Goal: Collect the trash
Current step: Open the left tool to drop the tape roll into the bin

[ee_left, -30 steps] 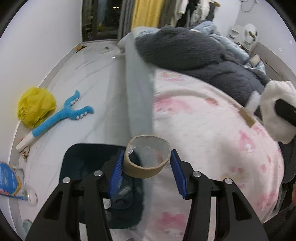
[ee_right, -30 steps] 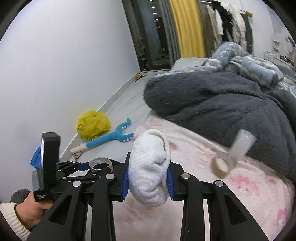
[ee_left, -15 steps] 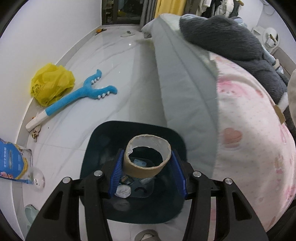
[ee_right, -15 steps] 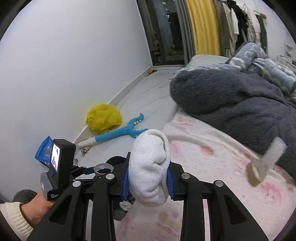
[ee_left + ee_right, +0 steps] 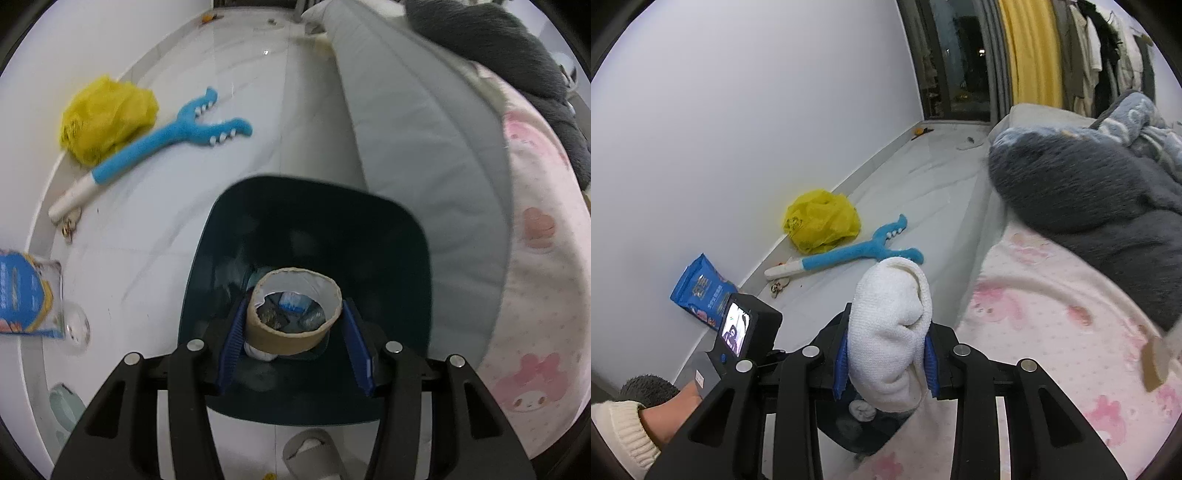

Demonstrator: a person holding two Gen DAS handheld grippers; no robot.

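My left gripper (image 5: 293,332) is shut on a brown cardboard tape core (image 5: 291,338) and holds it right above the open dark teal trash bin (image 5: 399,236) on the floor beside the bed. Some trash lies in the bin's bottom. My right gripper (image 5: 886,360) is shut on a white sock (image 5: 892,332), held over the bed's edge. The bin (image 5: 857,432) shows partly below it. A second tape roll (image 5: 1154,363) lies on the pink sheet at the right.
A yellow plastic bag (image 5: 105,118), a blue plush stick (image 5: 162,146) and a blue snack packet (image 5: 24,293) lie on the white floor near the wall. The bed with pink sheet (image 5: 535,295) and grey blanket (image 5: 1089,184) stands on the right. A slipper (image 5: 314,456) lies below the bin.
My left gripper carried the tape core from over the bed's edge to above the bin and lower toward it. My right gripper moved left toward the bed's edge with the sock.
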